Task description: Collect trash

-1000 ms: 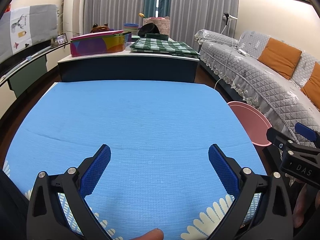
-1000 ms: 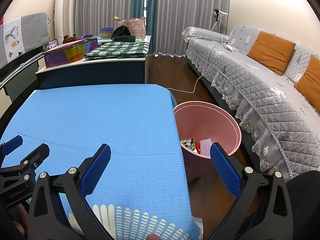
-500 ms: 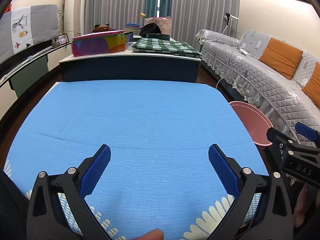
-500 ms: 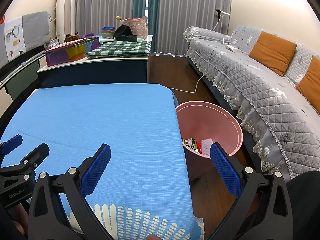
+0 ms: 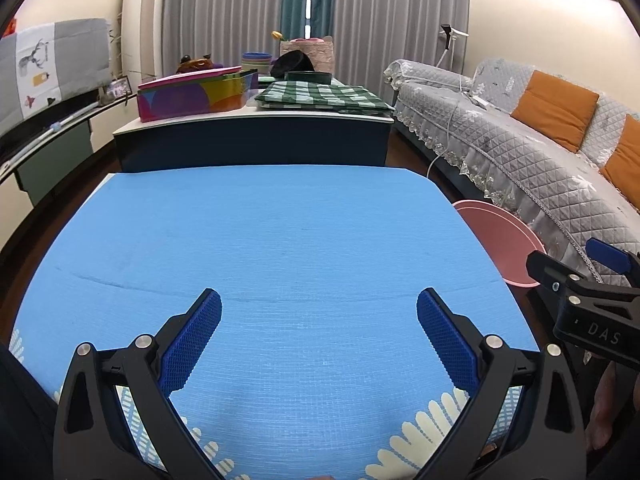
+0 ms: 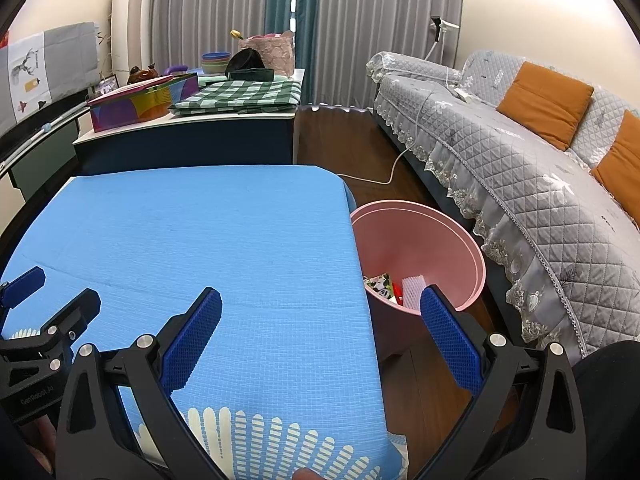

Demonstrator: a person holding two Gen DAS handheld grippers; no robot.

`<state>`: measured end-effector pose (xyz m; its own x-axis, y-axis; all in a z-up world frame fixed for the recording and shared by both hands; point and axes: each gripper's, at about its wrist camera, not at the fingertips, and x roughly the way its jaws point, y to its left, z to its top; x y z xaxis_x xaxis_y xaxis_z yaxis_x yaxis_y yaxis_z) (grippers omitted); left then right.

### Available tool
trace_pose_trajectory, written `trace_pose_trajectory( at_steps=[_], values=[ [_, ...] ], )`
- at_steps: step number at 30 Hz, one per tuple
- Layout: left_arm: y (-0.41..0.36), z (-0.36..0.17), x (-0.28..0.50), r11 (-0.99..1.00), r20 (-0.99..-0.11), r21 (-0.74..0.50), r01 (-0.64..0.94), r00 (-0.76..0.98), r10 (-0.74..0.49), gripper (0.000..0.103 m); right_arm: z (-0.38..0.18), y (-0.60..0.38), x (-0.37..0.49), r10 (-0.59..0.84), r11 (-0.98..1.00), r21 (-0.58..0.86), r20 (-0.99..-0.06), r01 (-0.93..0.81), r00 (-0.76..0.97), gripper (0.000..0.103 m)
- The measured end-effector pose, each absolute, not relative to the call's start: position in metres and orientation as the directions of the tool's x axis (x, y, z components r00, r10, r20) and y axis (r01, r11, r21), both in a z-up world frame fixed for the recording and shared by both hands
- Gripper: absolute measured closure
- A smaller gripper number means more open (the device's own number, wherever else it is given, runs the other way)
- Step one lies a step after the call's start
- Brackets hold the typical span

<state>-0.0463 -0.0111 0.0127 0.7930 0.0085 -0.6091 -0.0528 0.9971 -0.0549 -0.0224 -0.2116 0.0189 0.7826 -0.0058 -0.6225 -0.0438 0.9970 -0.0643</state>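
While both tools hover over the blue mat (image 5: pixel 280 240), left gripper (image 5: pixel 319 334) and right gripper (image 6: pixel 320 334) stand wide apart, jaws empty. Pink bin (image 6: pixel 436 236) sits just beside the mat's right edge; wrappers (image 6: pixel 394 286) lie inside, at its bottom.

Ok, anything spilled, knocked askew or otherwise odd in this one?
Nothing stands out. The pink bin stands upright on the floor beside the blue mat, with the trash inside it and none showing on the floor around it. Left gripper and right gripper are both open and hold nothing.
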Motion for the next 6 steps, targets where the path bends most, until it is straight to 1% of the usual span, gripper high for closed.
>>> trace_pose_trajectory(
  at_steps=[6],
  values=[
    [-0.0131,0.0119,-0.044,0.997,-0.621,-0.052,-0.06,0.784,0.015,0.008,0.0186,-0.2115,-0.0226,-0.007,0.997,-0.066,-0.623,-0.044,0.782,0.005]
  ],
)
